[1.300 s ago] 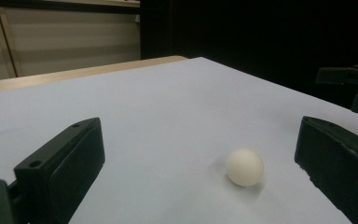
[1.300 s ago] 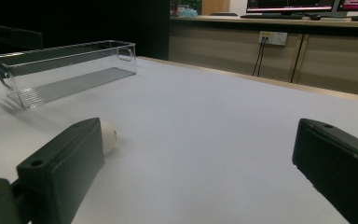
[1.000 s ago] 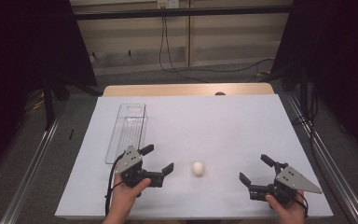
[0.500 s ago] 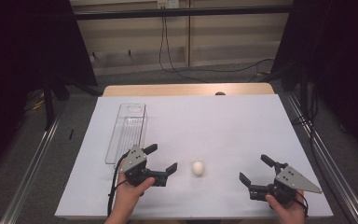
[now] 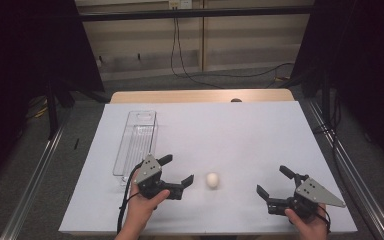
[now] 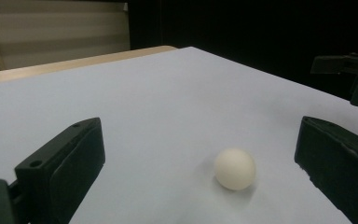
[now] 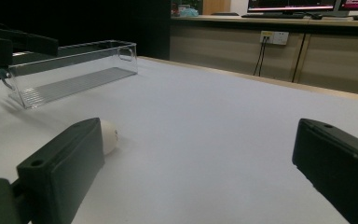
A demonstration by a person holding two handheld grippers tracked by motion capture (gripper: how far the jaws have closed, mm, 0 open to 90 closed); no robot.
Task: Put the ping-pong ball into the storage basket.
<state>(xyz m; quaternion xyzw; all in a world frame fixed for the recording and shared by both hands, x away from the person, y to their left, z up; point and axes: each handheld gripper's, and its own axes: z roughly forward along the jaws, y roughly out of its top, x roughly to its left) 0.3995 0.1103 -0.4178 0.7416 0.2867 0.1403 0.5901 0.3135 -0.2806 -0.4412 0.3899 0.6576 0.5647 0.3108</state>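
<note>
Both tongs spread wide: the left gripper points at a white ball on the table; the right gripper's jaw half-hides the ball.

one egg, one clear tray, two grippers

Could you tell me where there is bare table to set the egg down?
The table is bare from the clear tray rightward to its edge. Between the egg and the right gripper is free too. It is tightest around the left gripper, beside the tray.
</note>
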